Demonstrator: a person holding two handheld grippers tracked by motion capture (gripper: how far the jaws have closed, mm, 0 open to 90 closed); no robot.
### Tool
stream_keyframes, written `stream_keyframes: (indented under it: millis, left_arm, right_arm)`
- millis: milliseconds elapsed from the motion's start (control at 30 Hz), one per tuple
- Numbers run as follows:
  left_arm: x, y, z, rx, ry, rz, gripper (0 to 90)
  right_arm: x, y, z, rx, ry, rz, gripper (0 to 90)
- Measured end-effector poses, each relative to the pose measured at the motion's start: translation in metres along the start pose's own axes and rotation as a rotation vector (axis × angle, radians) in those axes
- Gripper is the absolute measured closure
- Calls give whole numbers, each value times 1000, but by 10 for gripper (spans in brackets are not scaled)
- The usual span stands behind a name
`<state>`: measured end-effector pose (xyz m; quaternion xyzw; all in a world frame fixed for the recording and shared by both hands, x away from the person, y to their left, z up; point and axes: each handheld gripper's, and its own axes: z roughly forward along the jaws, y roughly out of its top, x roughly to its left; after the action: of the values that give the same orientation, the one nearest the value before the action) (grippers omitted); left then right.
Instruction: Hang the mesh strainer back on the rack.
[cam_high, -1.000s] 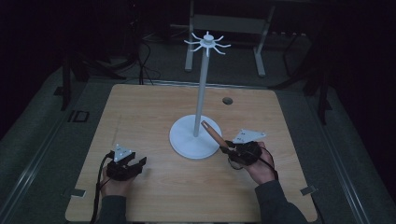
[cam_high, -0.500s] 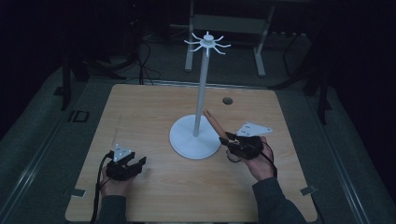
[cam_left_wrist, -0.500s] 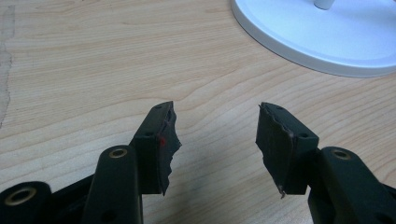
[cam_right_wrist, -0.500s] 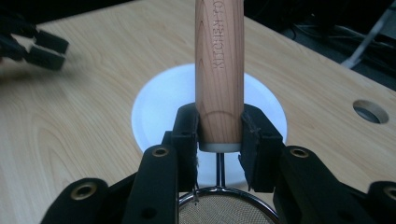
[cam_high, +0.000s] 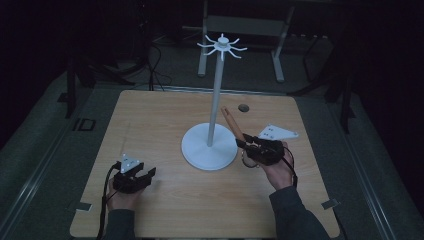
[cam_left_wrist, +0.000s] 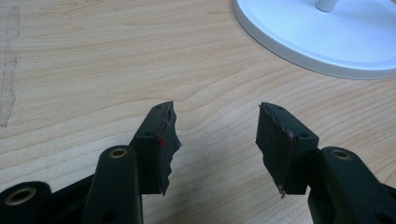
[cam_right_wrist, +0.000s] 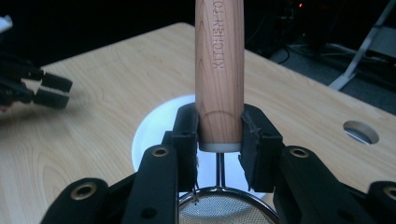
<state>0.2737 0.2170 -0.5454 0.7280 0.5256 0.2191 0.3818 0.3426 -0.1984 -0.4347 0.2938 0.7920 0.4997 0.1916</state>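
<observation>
A small sieve with a wooden handle (cam_right_wrist: 219, 70) and a wire mesh bowl (cam_right_wrist: 219, 210) is held by my right gripper (cam_right_wrist: 219, 135), shut on the lower end of the handle. In the high view the handle (cam_high: 231, 121) points up and away, just right of the white stand's round base (cam_high: 208, 147). The stand's thin pole (cam_high: 216, 95) carries a ring of hooks (cam_high: 222, 47) at its top. My left gripper (cam_high: 147, 175) rests low at the table's front left. Its jaws (cam_left_wrist: 217, 135) are open and hold nothing, and the stand base (cam_left_wrist: 317, 37) lies ahead of them.
The wooden table (cam_high: 150, 120) has a small round hole (cam_high: 243, 107) behind the stand, which appears as the hole (cam_right_wrist: 360, 132) in the right gripper view. The other gripper (cam_right_wrist: 51, 91) shows at that view's left. A dark floor and metal frame legs lie beyond the far edge.
My right gripper has lifted and tilted the sieve, so the handle's tip now stands higher beside the stand's pole. The left gripper has stayed put.
</observation>
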Motion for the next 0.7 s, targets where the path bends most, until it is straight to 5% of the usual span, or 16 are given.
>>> stream_keyframes:
  millis: [700]
  left_arm:
    - [1,0,0,-2,-5,-9,475]
  right_arm:
    - [-2,19,-9,-81,12,23,694]
